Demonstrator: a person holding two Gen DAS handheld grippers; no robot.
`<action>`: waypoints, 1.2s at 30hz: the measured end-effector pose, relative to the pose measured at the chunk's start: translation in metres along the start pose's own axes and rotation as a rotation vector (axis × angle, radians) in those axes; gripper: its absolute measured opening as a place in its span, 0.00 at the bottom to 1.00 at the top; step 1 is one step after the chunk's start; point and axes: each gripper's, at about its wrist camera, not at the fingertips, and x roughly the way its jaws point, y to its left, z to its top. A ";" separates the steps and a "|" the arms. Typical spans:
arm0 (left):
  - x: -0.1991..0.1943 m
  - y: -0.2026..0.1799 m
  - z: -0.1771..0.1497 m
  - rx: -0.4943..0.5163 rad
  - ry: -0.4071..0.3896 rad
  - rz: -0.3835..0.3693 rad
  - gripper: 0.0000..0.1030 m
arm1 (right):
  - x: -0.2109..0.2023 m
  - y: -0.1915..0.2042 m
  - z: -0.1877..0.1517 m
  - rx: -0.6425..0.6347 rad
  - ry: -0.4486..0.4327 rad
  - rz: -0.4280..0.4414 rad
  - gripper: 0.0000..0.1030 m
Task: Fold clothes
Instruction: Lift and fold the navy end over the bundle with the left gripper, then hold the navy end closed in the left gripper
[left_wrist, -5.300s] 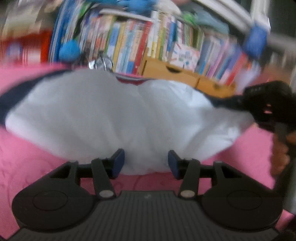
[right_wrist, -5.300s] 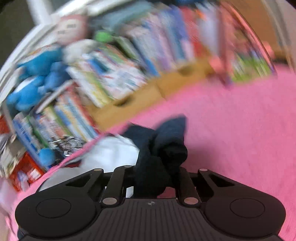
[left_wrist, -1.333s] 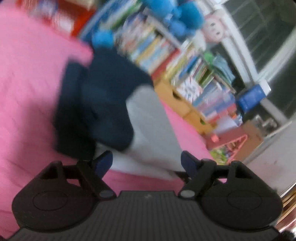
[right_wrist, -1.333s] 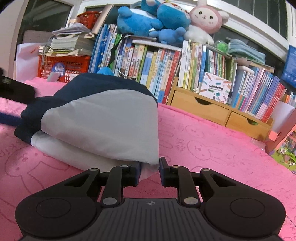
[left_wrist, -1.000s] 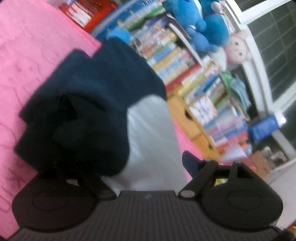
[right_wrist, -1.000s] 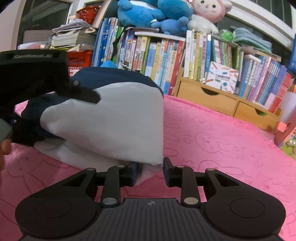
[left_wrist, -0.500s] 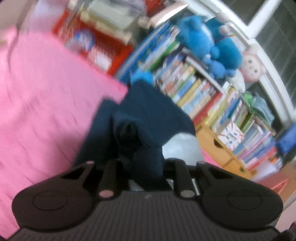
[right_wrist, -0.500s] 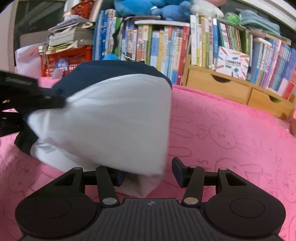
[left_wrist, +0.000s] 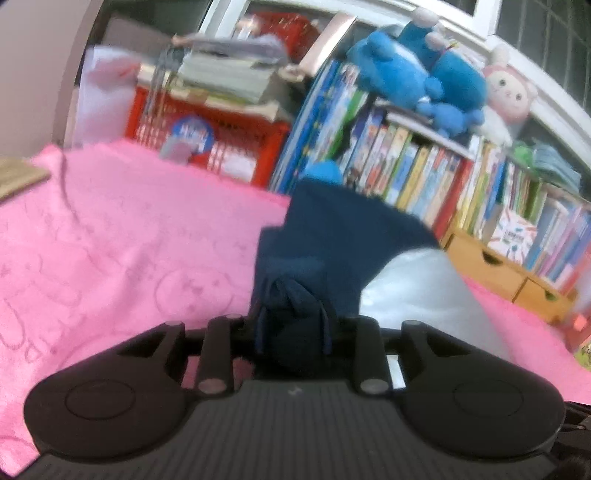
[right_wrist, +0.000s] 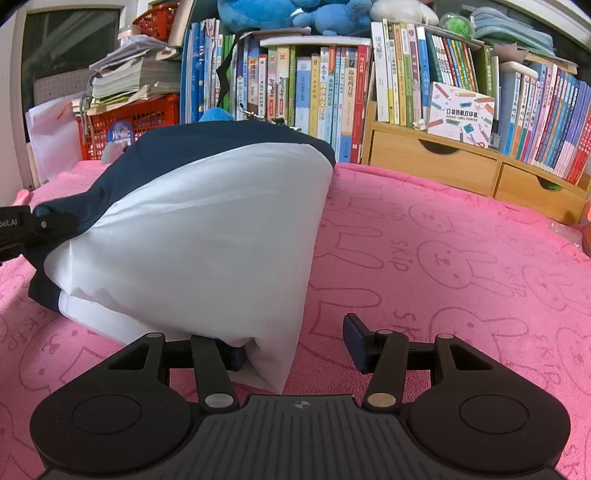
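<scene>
A pink towel (right_wrist: 461, 258) printed with rabbits covered the surface, with a packed bookshelf (right_wrist: 332, 74) and wooden drawers (right_wrist: 436, 162) along the back of the frame.

The shirt (right_wrist: 207, 229), white with navy parts, lay on the towel in the left half of the right wrist view, doubled over into a thick bundle: a white layer on top, another white layer showing under it at lower left, and navy cloth running along its upper edge. In the left wrist view it sat at centre and right of centre, navy (left_wrist: 332, 240) to the fore and white behind to the right.

The left gripper (left_wrist: 291, 325) was pinching a bunched wad of the navy cloth between its fingers, at bottom centre of its own view; its body (right_wrist: 22, 229) also showed at the left edge of the right wrist view, against the bundle's navy end. The right gripper (right_wrist: 295, 343) was spread wide: its right finger stood clear over bare towel, and the bundle's near white corner lay in the gap over the left finger, with nothing clamped.

Judged from this, the shirt was already folded at least once, since layers lay stacked. The bundle still looked puffy and uneven, with the navy end gathered rather than flat, so the fold appeared unfinished. What seemed left was to lay the pinched navy end down, release it and flatten the pile. Whether a further fold was meant, the pictures did not settle.
</scene>
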 end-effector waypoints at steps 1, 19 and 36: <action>0.003 0.004 0.000 -0.023 0.028 -0.004 0.30 | 0.000 0.000 0.000 0.000 0.001 -0.003 0.53; 0.009 0.011 -0.001 -0.066 0.078 -0.025 0.33 | 0.011 -0.019 -0.003 0.117 0.061 -0.024 1.00; 0.010 0.008 -0.001 -0.057 0.080 -0.023 0.34 | 0.010 -0.019 -0.003 0.117 0.060 -0.022 1.00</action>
